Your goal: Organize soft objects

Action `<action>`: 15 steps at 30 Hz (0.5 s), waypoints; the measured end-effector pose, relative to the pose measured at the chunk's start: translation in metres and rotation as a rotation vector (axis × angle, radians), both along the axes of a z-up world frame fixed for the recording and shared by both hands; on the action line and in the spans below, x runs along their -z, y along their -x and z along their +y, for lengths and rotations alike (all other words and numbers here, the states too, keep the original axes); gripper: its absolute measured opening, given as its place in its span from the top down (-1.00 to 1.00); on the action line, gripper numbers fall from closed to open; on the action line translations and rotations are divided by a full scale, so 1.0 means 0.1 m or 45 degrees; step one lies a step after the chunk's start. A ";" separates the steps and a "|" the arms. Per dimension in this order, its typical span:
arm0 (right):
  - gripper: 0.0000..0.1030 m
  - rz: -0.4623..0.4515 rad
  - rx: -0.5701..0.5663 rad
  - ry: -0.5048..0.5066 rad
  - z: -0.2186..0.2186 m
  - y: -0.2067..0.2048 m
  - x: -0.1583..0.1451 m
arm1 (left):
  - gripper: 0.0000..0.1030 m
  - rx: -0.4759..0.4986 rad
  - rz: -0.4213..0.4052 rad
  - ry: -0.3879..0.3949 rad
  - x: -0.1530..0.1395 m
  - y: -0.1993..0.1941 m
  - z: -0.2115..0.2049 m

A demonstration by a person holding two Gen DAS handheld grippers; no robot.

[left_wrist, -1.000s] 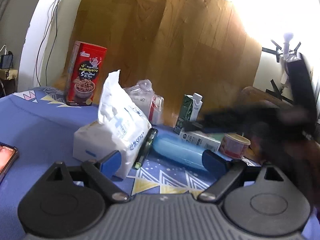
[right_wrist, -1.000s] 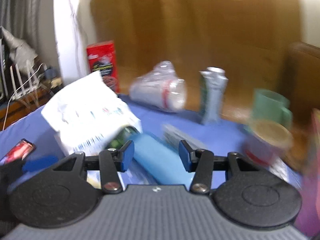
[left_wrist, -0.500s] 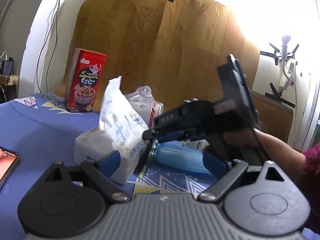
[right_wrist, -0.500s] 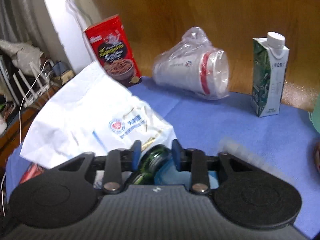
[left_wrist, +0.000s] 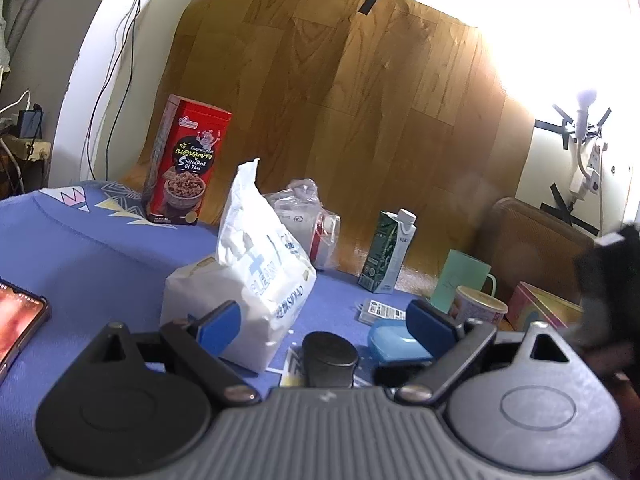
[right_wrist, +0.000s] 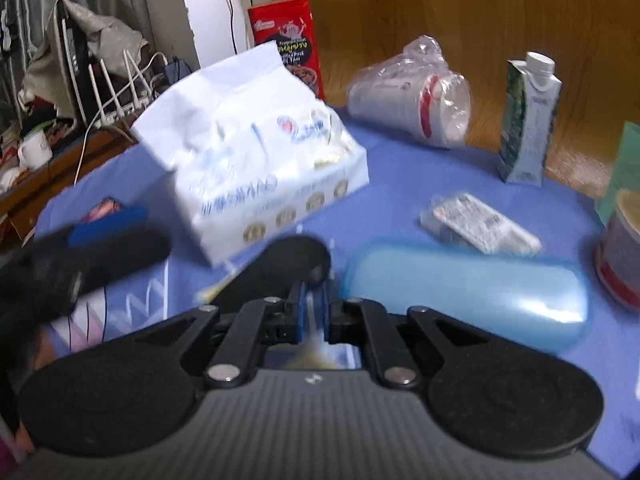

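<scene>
A white soft tissue pack [left_wrist: 248, 276] lies on the blue cloth, also in the right wrist view [right_wrist: 256, 160]. My left gripper [left_wrist: 328, 320] is open just in front of it, empty. A dark tube-like object [left_wrist: 330, 354] stands between the left fingers; its dark rounded end [right_wrist: 288, 268] sticks out ahead of my right gripper [right_wrist: 314, 312], which is shut on it. A light blue case [right_wrist: 468, 288] lies to the right, also in the left wrist view [left_wrist: 396, 344].
A red snack box [left_wrist: 186, 164], bagged cups [left_wrist: 308, 220], a green carton [left_wrist: 388, 256], a flat white packet [right_wrist: 484, 224], a mint mug [left_wrist: 464, 284] and a small tub [left_wrist: 480, 308] stand around. A phone [left_wrist: 16, 320] lies at left.
My right gripper closed on the dark tube beside the tissue pack and pulled it back toward me, out of the left view's centre. The left gripper stayed open.
</scene>
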State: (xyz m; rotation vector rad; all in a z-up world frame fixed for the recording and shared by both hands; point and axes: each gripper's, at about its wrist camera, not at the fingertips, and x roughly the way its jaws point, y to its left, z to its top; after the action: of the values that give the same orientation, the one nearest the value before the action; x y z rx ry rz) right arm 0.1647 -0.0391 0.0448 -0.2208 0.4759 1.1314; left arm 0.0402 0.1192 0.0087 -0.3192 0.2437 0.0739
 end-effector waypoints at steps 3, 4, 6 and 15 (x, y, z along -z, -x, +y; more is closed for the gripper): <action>0.67 -0.017 0.011 -0.038 -0.11 0.13 0.04 | -0.81 -0.036 0.000 0.031 0.00 0.00 0.05; 0.59 -0.007 0.006 -0.050 -0.12 0.17 0.05 | -0.81 -0.052 0.002 0.044 0.00 0.00 0.07; 0.09 -0.001 0.013 -0.068 -0.10 0.26 0.06 | -0.82 -0.084 0.003 0.069 0.01 0.01 0.11; -0.44 0.034 0.144 -0.142 0.25 0.36 0.08 | -0.88 -0.192 0.012 0.091 0.00 0.01 0.19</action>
State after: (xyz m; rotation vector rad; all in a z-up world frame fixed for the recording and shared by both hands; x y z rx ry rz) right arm 0.1291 -0.0146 0.0369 -0.0804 0.4421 1.0479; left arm 0.0391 0.1385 0.0088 -0.4082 0.2319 0.2158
